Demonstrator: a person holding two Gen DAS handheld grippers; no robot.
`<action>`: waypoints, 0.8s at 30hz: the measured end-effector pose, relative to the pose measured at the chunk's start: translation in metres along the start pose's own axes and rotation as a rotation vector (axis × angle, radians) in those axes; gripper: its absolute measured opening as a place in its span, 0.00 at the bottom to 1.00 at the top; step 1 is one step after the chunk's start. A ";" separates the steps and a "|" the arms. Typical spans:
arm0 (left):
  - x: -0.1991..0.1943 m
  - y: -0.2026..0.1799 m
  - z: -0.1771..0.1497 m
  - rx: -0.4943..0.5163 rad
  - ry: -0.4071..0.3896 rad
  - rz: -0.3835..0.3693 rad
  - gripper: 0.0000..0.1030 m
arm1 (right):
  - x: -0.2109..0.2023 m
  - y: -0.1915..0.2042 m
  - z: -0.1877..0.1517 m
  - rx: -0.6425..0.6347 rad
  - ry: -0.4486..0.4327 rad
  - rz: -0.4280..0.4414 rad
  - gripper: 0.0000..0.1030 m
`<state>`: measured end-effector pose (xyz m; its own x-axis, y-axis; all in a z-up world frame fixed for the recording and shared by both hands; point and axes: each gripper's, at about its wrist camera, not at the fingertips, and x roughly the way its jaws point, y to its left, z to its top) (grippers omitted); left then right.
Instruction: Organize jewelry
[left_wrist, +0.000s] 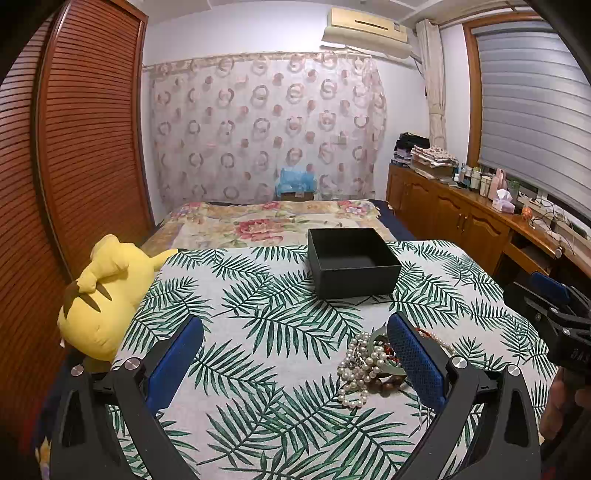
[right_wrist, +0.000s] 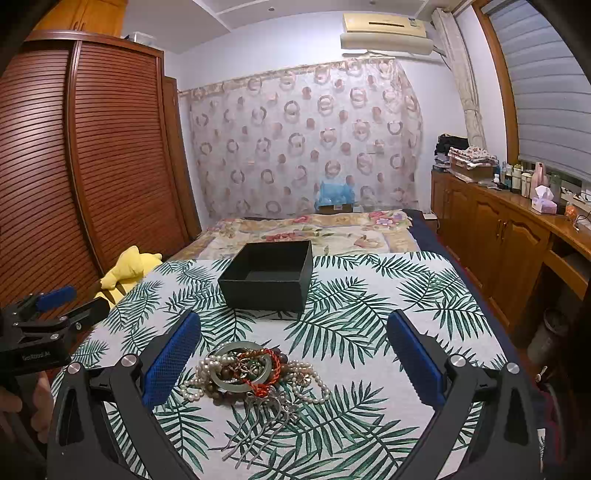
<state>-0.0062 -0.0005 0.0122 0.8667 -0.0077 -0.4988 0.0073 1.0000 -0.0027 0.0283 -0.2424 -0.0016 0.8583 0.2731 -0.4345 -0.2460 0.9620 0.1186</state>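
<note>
A tangled jewelry pile of pearl strands, a pale green bangle, a red cord and brown beads lies on the leaf-print tablecloth, with a metal hair comb at its near edge. My right gripper hovers just above and behind the pile, open and holding nothing. My left gripper is also open and holding nothing, and the pile sits by its right finger. Behind the pile stands an open black box, which looks empty. Each gripper shows at the edge of the other's view: left gripper, right gripper.
A yellow plush toy lies off the table's left edge, beside a slatted wooden wardrobe. Beyond the table is a bed with a floral cover. A wooden cabinet with bottles runs along the right wall.
</note>
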 end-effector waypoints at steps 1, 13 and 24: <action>0.000 0.000 0.000 -0.002 0.000 -0.001 0.94 | 0.000 0.000 0.000 0.001 0.000 0.000 0.98; -0.001 0.000 0.000 -0.001 -0.006 0.001 0.94 | 0.000 -0.001 0.000 0.004 0.000 0.002 0.98; 0.000 0.000 -0.001 -0.003 -0.007 0.000 0.94 | 0.000 -0.001 0.001 0.006 0.000 0.002 0.98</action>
<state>-0.0070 -0.0009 0.0114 0.8699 -0.0079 -0.4931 0.0058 1.0000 -0.0058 0.0289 -0.2432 -0.0006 0.8578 0.2746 -0.4345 -0.2448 0.9615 0.1246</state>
